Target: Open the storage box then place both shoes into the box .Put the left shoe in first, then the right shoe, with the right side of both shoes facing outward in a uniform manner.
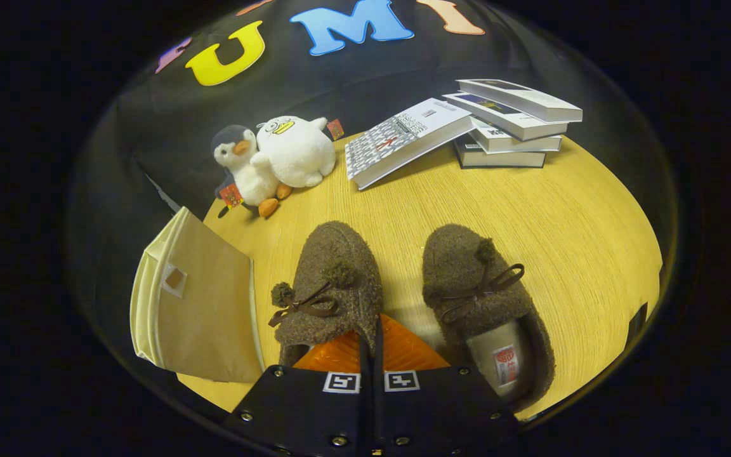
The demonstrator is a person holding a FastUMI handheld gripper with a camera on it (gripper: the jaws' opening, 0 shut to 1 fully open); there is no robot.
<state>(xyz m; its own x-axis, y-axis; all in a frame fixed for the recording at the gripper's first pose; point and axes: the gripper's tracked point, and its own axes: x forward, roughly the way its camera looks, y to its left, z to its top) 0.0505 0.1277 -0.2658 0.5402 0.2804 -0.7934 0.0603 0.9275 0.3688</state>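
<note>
Two brown fuzzy slippers with bow laces stand side by side on the wooden table, toes pointing away from me. My gripper (375, 333) is over the heel end of the left shoe (334, 279), fingers pressed together on the right edge of its opening. The fingers cover most of that opening. To the right of the fingers lies the right shoe (476, 285), its pale lining and label showing. The beige fabric storage box (204, 311) stands left of the left shoe; I see one flat face with a small label window and cannot tell whether it is open.
Two plush toys, a penguin (245, 171) and a white duck (296, 152), sit at the table's far left edge. A stack of books (508, 124) with one book (403, 136) leaning against it lies at the far right. The table (568, 222) has bare wood to the right of the shoes.
</note>
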